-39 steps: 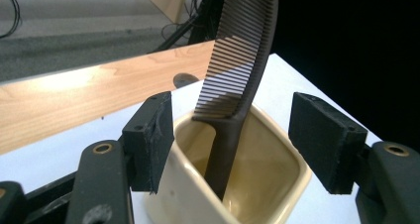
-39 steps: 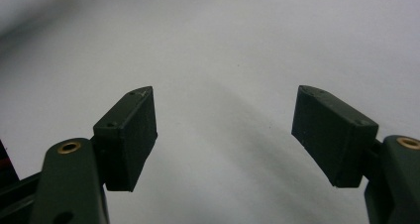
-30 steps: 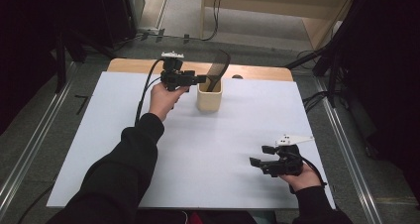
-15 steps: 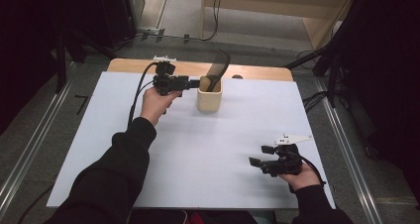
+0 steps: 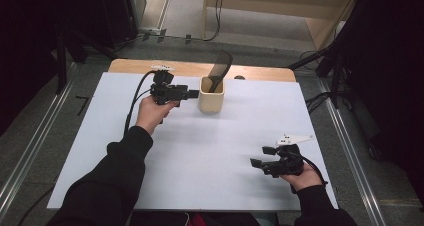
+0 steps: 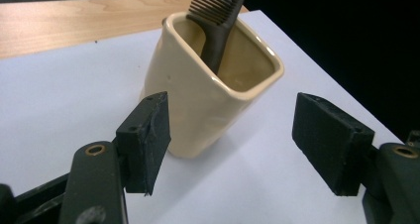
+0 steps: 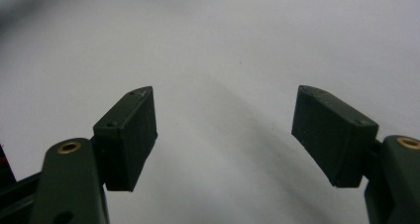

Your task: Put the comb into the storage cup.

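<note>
High view: my left gripper (image 5: 192, 93), jaws just widening, sits just left of the cream cup (image 5: 211, 94) holding a black comb (image 5: 219, 72). Left gripper view: cup between parted jaws (untouched). Right gripper view: my right gripper (image 7: 224, 135) gapes, nothing between its jaws.

A comb (image 5: 220, 71) stands in a cup (image 5: 210, 96) on the table's (image 5: 200, 156) far side, just right of the left tool (image 5: 192, 93).

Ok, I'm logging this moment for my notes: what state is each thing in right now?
Cup: upright on the white sheet, comb inside.
Comb: standing in the cup, leaning, teeth end up.
Left hand-held gripper: open, jaws just widened, beside the cup, not touching.
Right hand-held gripper: open, nothing between jaws.
</note>
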`<state>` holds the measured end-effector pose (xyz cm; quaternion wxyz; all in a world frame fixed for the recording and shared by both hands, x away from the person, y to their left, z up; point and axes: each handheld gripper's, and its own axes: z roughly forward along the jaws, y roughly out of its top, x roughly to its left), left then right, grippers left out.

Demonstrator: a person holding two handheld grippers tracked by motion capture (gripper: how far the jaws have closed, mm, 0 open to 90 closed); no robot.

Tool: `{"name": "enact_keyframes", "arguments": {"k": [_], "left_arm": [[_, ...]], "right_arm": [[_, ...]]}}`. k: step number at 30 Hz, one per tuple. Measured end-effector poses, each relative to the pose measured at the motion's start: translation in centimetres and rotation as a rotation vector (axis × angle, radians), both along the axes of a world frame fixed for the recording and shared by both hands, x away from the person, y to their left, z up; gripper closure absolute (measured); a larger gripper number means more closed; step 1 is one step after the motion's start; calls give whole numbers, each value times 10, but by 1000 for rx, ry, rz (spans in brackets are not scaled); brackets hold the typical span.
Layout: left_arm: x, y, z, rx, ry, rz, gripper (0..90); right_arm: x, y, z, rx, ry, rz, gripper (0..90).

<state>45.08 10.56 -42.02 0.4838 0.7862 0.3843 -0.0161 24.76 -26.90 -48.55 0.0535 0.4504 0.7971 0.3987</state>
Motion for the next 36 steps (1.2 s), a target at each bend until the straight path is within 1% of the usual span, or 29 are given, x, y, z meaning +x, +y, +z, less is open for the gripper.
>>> {"name": "enact_keyframes", "arguments": {"k": [3,4,5,7,9,13,17,18,19,20,21,27,32,36], "left_arm": [[-3,2,0,-8,5,-7,315],[-5,4,-1,-5,15,-18,316],[-6,5,-2,0,20,-25,315],[-8,5,-3,19,23,-25,316],[-10,6,-5,26,33,-37,316],[-15,8,-8,24,46,-39,316],[-19,9,-11,25,50,-39,316],[-20,9,-12,34,52,-46,315],[-20,9,-12,34,52,-46,316],[-22,9,-13,46,47,-51,315],[-23,8,-13,48,45,-48,316],[-29,11,-16,34,54,-57,315],[-35,13,-17,23,56,-64,315],[-40,13,-19,30,59,-76,315]], "right_arm": [[0,2,0,-1,1,2,237],[1,4,0,-9,0,11,237],[1,5,0,-11,6,8,237],[0,6,0,-15,5,8,237],[0,6,0,-16,7,6,237],[-2,5,0,-21,6,-2,237],[-2,4,1,-21,2,-7,237],[-2,5,0,-21,4,-8,237],[-2,5,0,-24,6,-9,237],[-2,5,0,-23,7,-8,237],[-2,5,0,-24,7,-7,237],[-1,5,0,-22,8,-16,237],[0,6,0,-25,9,-7,237],[1,6,0,-26,8,-3,237]]}}
